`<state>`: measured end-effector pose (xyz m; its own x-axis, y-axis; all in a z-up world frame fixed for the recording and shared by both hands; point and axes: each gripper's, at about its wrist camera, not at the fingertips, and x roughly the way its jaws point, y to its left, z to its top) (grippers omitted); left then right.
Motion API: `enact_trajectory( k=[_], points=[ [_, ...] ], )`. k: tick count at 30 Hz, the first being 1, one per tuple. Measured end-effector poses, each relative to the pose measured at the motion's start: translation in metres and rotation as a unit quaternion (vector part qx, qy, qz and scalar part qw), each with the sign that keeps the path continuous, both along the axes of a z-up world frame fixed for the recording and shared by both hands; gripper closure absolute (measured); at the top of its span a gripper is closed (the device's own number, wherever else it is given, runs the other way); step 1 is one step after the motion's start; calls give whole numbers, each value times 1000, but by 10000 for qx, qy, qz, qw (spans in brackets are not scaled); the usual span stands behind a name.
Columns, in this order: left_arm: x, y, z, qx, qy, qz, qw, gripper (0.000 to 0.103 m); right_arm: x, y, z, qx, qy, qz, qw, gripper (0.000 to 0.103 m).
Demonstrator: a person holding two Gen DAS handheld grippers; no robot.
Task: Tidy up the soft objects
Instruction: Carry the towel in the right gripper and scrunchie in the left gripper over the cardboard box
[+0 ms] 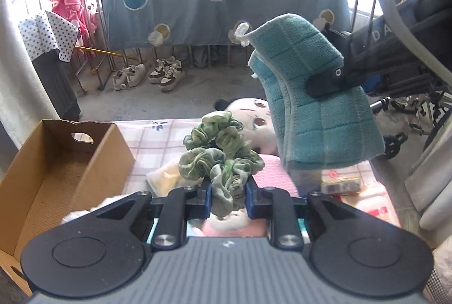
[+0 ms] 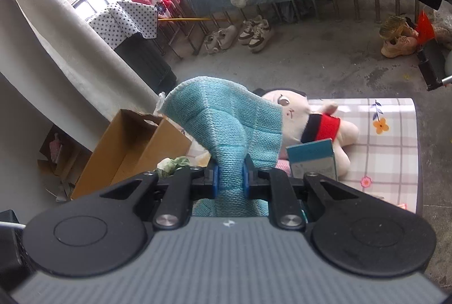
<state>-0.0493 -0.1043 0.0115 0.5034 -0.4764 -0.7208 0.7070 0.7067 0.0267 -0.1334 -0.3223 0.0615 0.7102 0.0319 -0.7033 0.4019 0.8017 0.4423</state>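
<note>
Checked pink tablecloth: left gripper pinches ruffled green fabric scrunchie; right gripper pinches teal waffle-weave cloth; brown cardboard box at 9 o'clock.

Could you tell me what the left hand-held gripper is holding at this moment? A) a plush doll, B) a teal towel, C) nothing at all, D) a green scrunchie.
D: in the left wrist view the left hand-held gripper is shut on the green scrunchie, pinched between its blue pads, while the teal towel hangs from the right hand-held gripper.
</note>
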Motion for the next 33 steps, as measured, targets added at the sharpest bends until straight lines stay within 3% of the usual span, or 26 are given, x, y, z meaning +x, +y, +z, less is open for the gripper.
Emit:
enact_trajectory(
  k=[6,12,16,21,25,30,33],
  points=[
    [74,51,10,187,12,-51,9998,80,65,35,13,169,-137,-198,9996,89],
    [163,118,23,556,-177,16,9983,80,163,110,4,628,-227,-155,9976,89],
    [224,152,16,845,-298,153,9959,80,231,159,-6,831,-269,-60,9962,89],
    [290,169,-18,1395,-410,205,9892,80,316,202,-35,1113,-66,-149,9936,89],
    [332,172,-53,1812,-654,-110,9812,79,369,226,-76,1382,324,-387,9891,89],
    [358,163,-101,2304,-814,-709,9671,78,418,250,-124,1416,902,-667,9835,89],
    [359,158,-123,2386,-849,-1045,9617,77,439,260,-156,1330,1281,-781,9797,89]
  ],
)
